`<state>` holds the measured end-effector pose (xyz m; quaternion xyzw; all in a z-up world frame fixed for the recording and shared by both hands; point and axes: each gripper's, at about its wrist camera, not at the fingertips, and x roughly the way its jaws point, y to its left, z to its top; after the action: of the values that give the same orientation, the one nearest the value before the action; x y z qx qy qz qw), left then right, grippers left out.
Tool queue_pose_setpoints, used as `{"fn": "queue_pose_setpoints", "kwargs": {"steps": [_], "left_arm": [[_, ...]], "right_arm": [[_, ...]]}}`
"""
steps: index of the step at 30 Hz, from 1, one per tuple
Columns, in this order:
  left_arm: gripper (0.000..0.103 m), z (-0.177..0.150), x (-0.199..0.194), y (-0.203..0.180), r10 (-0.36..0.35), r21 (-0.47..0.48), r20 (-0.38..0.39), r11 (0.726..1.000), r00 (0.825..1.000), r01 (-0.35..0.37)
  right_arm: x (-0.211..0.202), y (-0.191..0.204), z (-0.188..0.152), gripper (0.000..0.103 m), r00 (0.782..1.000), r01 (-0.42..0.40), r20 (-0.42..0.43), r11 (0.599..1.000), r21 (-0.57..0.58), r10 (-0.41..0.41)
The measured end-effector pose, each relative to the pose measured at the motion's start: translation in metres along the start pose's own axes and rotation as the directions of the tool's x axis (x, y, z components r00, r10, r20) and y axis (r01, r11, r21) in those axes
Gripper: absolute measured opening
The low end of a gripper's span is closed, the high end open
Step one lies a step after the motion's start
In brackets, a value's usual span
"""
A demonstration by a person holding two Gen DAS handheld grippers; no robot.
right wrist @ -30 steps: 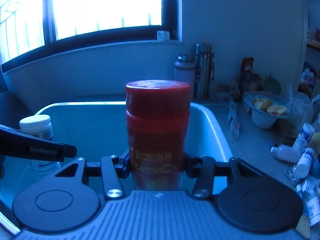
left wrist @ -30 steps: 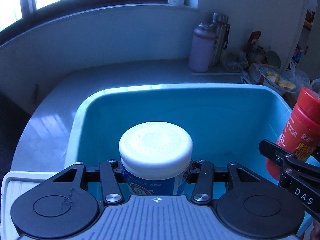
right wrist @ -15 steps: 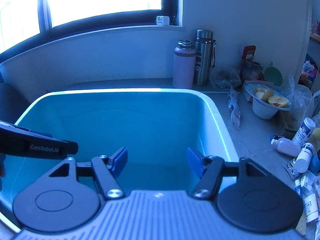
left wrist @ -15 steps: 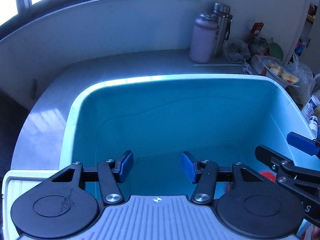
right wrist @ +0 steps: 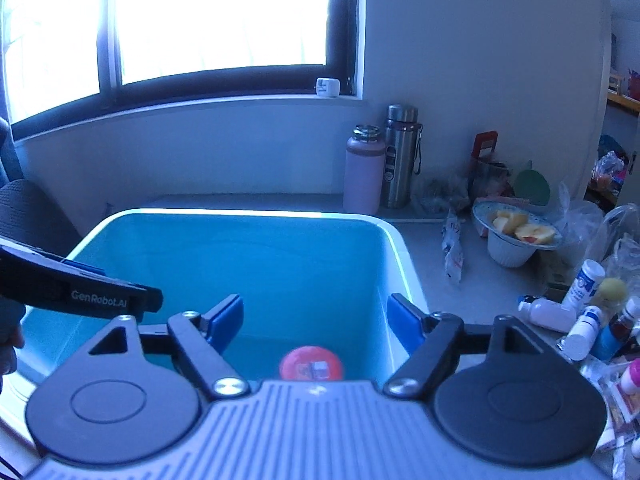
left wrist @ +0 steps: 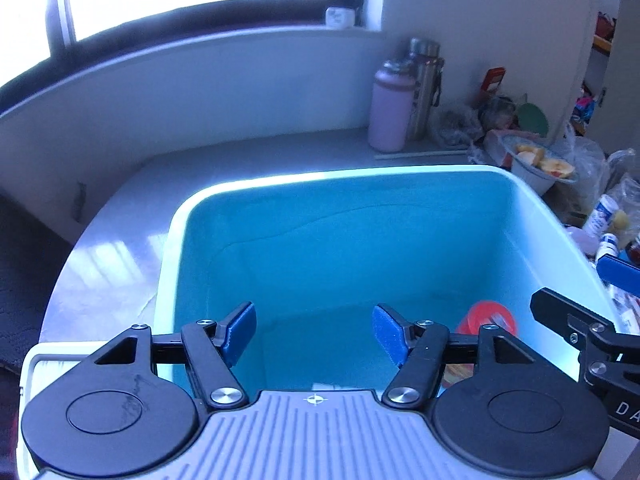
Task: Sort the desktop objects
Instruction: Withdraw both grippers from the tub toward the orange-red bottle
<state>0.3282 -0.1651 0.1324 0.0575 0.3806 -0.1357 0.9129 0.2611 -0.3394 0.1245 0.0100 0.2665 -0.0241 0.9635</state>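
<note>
A deep blue bin [left wrist: 372, 178] with a pale rim [right wrist: 256, 213] fills both wrist views. My left gripper [left wrist: 314, 330] is open and empty above its near side. My right gripper [right wrist: 316, 318] is open and empty over the bin's right part. A red vitamin C bottle [right wrist: 311, 363] stands on the bin floor below the right gripper; its red cap also shows in the left wrist view [left wrist: 488, 318]. The white-lidded jar is hidden from view. Several small bottles [right wrist: 580, 316] lie on the counter to the right of the bin.
A pink flask [right wrist: 363, 170] and a steel flask [right wrist: 401, 156] stand by the back wall. A bowl of cut fruit [right wrist: 516, 236] and plastic bags [right wrist: 624, 236] crowd the counter at right. A white lid or tray edge [left wrist: 28, 364] sits at left.
Both grippers opened: the left let go of the white-lidded jar and the right let go of the red bottle, which now stands in the bin. Both grippers have since risen slightly.
</note>
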Motion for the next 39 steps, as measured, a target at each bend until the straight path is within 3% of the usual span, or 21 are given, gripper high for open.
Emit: {"fn": "queue_pose_setpoints", "kwargs": {"steps": [7, 11, 19, 22, 29, 39], "left_arm": [[0.070, -0.042, -0.043, -0.016, 0.050, -0.015, 0.016, 0.999, 0.999, -0.050], [0.071, -0.073, -0.083, -0.022, 0.131, -0.042, 0.115, 0.991, 0.985, -0.127], [0.072, -0.126, -0.145, -0.048, 0.169, -0.015, 0.173, 0.986, 0.970, -0.169], [0.072, -0.153, -0.155, -0.056, 0.151, 0.004, 0.148, 0.988, 0.977, -0.153], [0.072, -0.220, -0.153, -0.060, 0.111, 0.001, 0.009, 0.994, 0.994, -0.111], [0.072, -0.275, -0.138, -0.059, 0.140, 0.026, -0.062, 0.990, 0.988, -0.138]], "right_arm": [[-0.042, -0.002, -0.027, 0.085, 1.000, 0.018, 0.008, 1.000, 0.002, -0.018], [-0.073, -0.005, -0.052, 0.087, 1.000, 0.026, 0.011, 0.999, 0.027, -0.026], [-0.126, -0.006, -0.099, 0.095, 1.000, 0.013, 0.017, 0.998, 0.064, -0.015], [-0.139, -0.005, -0.116, 0.097, 1.000, 0.015, 0.019, 0.998, 0.059, -0.016], [-0.155, -0.006, -0.157, 0.100, 0.999, 0.030, -0.020, 0.998, 0.060, -0.029], [-0.143, -0.006, -0.209, 0.100, 0.997, 0.061, -0.058, 0.993, 0.102, -0.055]]}}
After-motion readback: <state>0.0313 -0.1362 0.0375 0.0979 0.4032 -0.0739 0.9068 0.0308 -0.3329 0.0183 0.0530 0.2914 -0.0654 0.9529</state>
